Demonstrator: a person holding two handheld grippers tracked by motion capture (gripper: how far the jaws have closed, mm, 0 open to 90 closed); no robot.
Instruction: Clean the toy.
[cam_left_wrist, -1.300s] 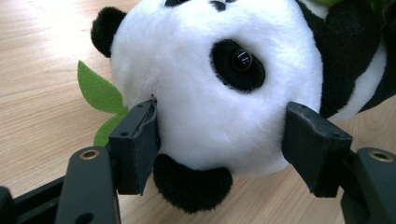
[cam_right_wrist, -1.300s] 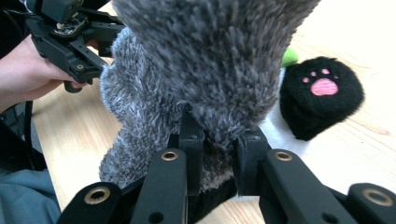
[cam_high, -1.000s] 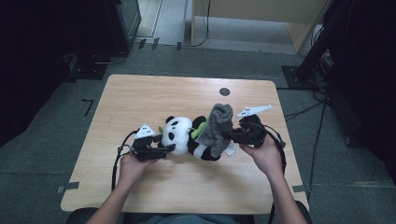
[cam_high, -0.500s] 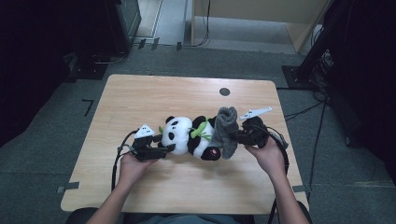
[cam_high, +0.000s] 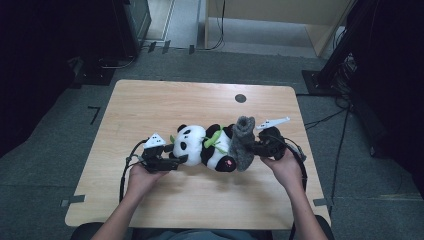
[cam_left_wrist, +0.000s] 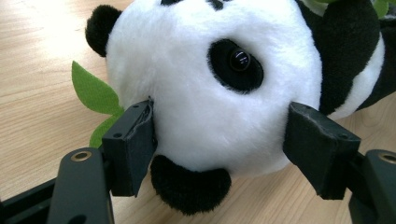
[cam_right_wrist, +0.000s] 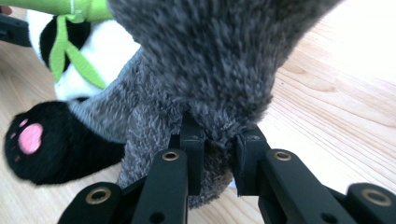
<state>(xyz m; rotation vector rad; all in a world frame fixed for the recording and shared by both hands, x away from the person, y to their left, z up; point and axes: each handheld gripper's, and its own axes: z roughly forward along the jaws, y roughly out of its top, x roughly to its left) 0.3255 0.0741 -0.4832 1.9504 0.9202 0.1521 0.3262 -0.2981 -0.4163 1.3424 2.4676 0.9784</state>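
Panda mid-table, left hand-held gripper loosening around head, right hand-held gripper pinching grey sock

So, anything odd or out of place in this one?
Nothing damaged or spilled. The panda plush lies on its side on the table, a grey fuzzy sock draped over its lower half, pinched by the right tongs.

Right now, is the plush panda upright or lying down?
Lying down. The plush panda rests lengthwise on the wooden table, head toward the left gripper, a grey sock at its feet.

Panda and sock block mid-table; far half open.
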